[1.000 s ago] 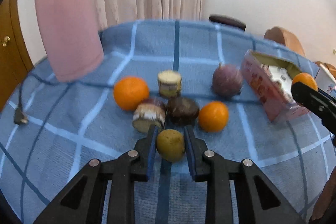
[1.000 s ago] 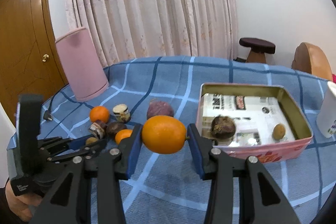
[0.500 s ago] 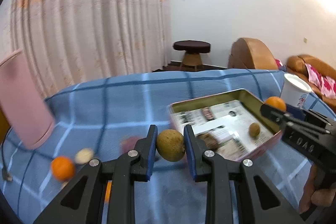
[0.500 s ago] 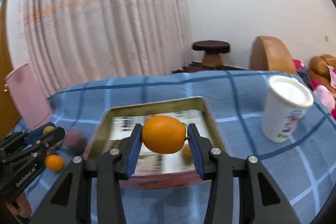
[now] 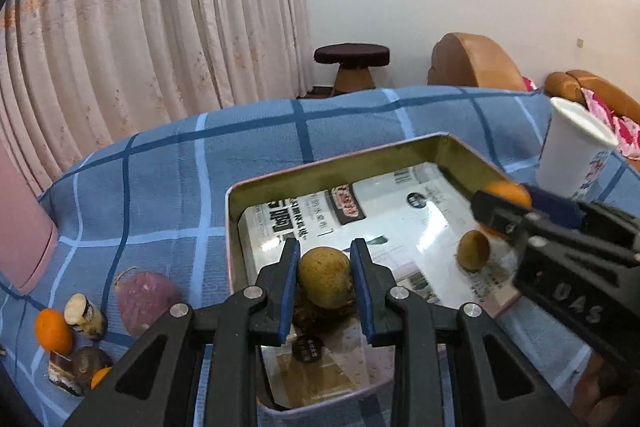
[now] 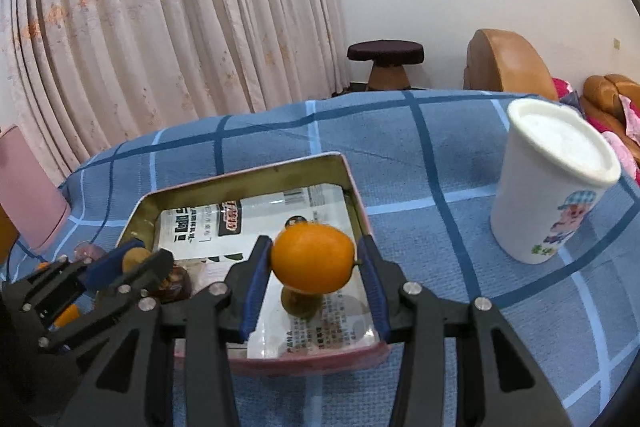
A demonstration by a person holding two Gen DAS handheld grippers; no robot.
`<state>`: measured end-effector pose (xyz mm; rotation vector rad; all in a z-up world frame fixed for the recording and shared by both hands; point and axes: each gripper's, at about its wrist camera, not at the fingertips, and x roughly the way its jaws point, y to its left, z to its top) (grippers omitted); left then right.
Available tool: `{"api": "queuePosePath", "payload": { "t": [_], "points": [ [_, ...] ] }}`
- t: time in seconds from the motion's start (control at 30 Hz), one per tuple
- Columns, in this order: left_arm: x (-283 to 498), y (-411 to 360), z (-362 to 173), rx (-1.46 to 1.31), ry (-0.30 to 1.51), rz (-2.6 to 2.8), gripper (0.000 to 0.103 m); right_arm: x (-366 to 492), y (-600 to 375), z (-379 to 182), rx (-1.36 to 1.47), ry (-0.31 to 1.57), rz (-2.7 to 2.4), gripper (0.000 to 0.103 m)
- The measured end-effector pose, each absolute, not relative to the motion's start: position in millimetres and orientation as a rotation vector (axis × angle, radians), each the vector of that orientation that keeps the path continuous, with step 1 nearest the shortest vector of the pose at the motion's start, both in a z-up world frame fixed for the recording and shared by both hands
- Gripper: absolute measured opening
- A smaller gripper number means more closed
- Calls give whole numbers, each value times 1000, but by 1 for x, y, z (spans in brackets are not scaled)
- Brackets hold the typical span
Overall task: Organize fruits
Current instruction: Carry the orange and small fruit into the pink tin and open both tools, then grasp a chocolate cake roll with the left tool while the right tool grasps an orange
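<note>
My left gripper [image 5: 325,281] is shut on a small brown-green fruit [image 5: 324,277] and holds it above the near end of the pink tin tray [image 5: 236,227]. A dark fruit [image 5: 316,313] lies in the tray under it. My right gripper [image 6: 314,267] is shut on an orange [image 6: 313,264] above the tray [image 6: 360,203], over a small brown fruit [image 6: 300,303]. That brown fruit also shows in the left wrist view [image 5: 473,250]. Left of the tray lie a purple fruit [image 5: 142,301], an orange [image 5: 53,331] and other pieces.
A white paper cup [image 6: 554,183] stands right of the tray on the blue checked cloth [image 6: 420,155]. A pink cylinder [image 6: 28,187] stands at the left. Newspaper [image 5: 400,211] lines the tray. A stool [image 6: 384,63] and chairs stand beyond the table.
Both grippers have carried their fruits from the pile on the left to above the tray. Both stay shut on their fruits.
</note>
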<state>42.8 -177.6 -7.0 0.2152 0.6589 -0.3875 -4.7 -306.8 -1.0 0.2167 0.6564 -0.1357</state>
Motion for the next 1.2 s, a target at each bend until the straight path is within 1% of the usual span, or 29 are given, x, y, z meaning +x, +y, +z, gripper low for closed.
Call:
{"api": "queuePosePath", "payload": {
  "t": [0.07, 0.1, 0.13, 0.17, 0.23, 0.27, 0.3, 0.4, 0.5, 0.73, 0.97, 1.1, 1.2],
  "points": [
    [44, -177, -9, 216, 666, -380, 28, -6, -305, 0, 220, 643, -112, 54],
    [43, -177, -9, 214, 666, -383, 31, -7, -304, 1, 223, 635, -103, 62],
    [42, -178, -10, 218, 663, -386, 38, -9, -302, 3, 221, 620, -100, 68],
    [41, -179, -10, 226, 659, -385, 44, -13, -301, 5, 215, 600, -101, 69],
    [37, -181, -7, 245, 632, -372, 67, -18, -300, 10, 204, 564, -109, 70],
    [34, -180, -5, 248, 611, -364, 71, -22, -299, 13, 204, 542, -115, 70],
    [30, -178, -2, 245, 584, -356, 74, -23, -300, 15, 207, 528, -121, 73],
    [25, -170, 4, 225, 552, -345, 76, -30, -304, 19, 221, 481, -156, 79],
    [25, -164, 3, 208, 552, -339, 76, -33, -307, 18, 233, 459, -189, 81],
    [20, -146, 3, 203, 542, -312, 76, -29, -298, 11, 243, 493, -174, 81],
    [16, -112, 1, 167, 556, -269, 76, -33, -281, 8, 258, 513, -152, 81],
    [13, -92, -1, 166, 567, -242, 76, -33, -268, 4, 278, 548, -123, 73],
    [11, -77, -2, 161, 577, -227, 76, -36, -251, 3, 262, 559, -90, 71]
  ]
}}
